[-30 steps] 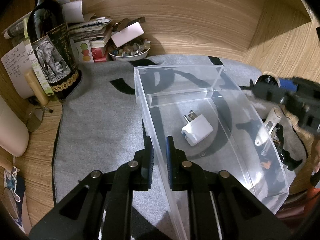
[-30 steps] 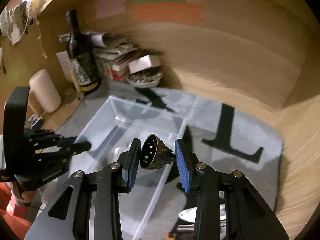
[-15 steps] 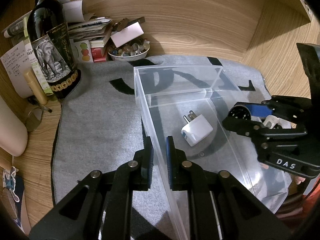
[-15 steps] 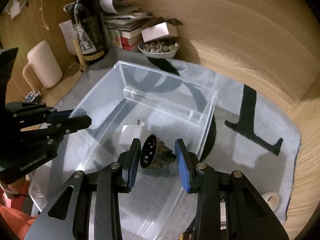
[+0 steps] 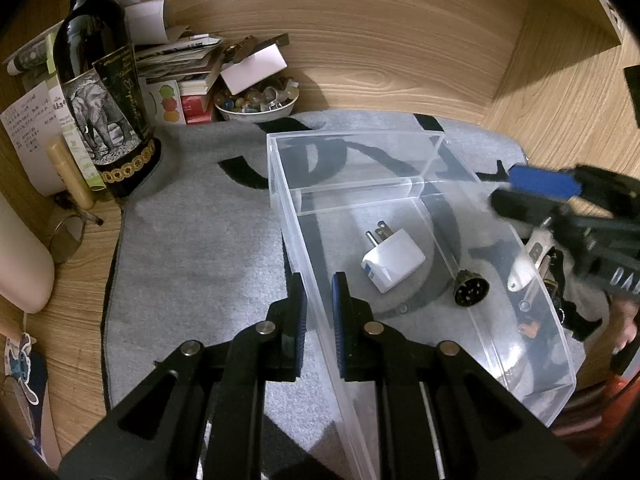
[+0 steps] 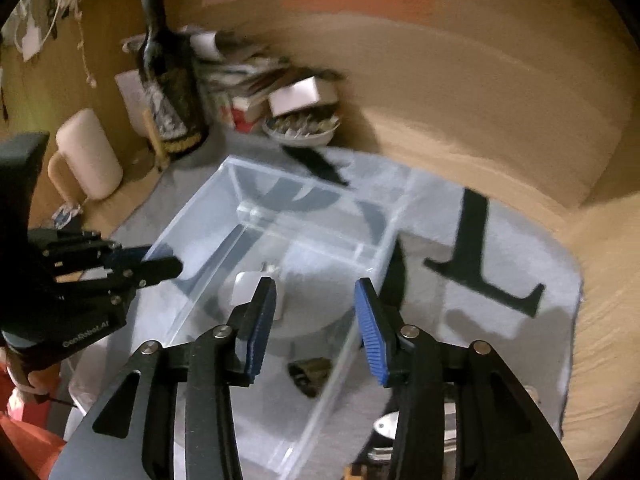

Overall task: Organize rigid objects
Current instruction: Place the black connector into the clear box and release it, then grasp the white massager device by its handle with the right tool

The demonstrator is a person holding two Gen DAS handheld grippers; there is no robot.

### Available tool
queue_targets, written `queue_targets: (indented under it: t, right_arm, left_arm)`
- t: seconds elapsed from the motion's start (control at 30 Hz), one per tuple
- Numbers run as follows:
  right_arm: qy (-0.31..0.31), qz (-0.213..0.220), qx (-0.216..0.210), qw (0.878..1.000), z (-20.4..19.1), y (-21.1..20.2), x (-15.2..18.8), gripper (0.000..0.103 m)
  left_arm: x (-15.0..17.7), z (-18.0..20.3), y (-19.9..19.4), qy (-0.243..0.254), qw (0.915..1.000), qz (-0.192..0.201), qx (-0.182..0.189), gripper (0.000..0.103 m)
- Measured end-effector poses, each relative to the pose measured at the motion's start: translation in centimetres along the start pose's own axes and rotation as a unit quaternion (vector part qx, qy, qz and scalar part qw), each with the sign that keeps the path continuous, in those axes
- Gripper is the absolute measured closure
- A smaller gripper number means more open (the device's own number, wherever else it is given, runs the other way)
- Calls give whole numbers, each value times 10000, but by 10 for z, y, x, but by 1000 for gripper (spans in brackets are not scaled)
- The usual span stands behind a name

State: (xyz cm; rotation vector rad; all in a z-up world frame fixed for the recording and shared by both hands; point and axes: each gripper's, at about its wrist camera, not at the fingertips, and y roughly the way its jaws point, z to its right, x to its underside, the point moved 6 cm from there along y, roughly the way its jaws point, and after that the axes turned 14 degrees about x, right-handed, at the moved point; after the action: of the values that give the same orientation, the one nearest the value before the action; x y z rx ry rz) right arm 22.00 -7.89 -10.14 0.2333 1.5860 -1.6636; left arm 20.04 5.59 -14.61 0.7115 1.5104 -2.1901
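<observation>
A clear plastic box [image 5: 356, 134] stands on a grey mat [image 5: 192, 248]. My left gripper [image 5: 318, 284] is shut on the box's near left wall. On the box floor lie a white plug adapter [image 5: 394, 260] and a round black connector [image 5: 471, 292]. My right gripper [image 5: 504, 190] hovers blurred above the box's right side. In the right wrist view my right gripper [image 6: 316, 292] has its jaws opening with nothing between them. The connector [image 6: 310, 372] lies below them inside the box [image 6: 188, 208], and the adapter [image 6: 248, 284] shows beyond the left finger. My left gripper [image 6: 164, 262] holds the far wall.
A dark wine bottle [image 5: 100, 92], stacked books and papers, and a bowl of stones [image 5: 256, 104] crowd the back left corner. A cream mug [image 6: 88, 152] stands at the left. A white-handled item [image 5: 528, 264] and other small objects lie right of the box. Wooden walls enclose the desk.
My right gripper brought the black connector over the box and let it go; the connector now lies on the box floor. The right gripper has drawn back. My left gripper has not moved.
</observation>
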Motion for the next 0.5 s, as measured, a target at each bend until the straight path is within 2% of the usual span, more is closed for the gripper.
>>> queue_targets:
  t: [0.33,0.5]
  right_arm:
    - [805,121,752,9938,71,-25,8,60]
    - [1257,34,1095,9860,106,-30,32,51]
  left_arm:
    - [0,0,0,11,10000,11,41,91]
    - [0,0,0,40,10000,6,41,91]
